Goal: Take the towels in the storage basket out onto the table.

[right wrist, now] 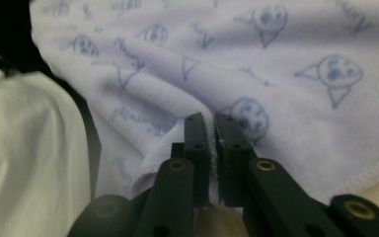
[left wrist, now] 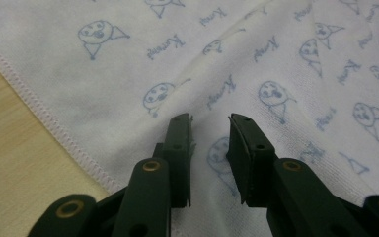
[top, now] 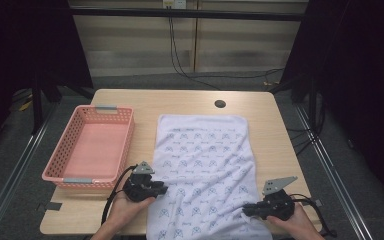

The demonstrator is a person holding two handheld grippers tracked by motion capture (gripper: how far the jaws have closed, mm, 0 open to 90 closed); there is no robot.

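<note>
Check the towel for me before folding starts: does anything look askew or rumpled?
The towel lies slightly aslant, its near end hanging over the table edge, with creases between the grippers. Nothing is damaged or spilled.

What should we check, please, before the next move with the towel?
1. Right gripper shut on a pinch of towel: ok.
2. Left gripper gripping the towel: not ok, jaws apart, the towel lies under them.
3. Towel flat: not ok, creased between the grippers.
4. Near edge on the table: not ok, it hangs over.
5. Basket clear of the towel: ok.
</note>
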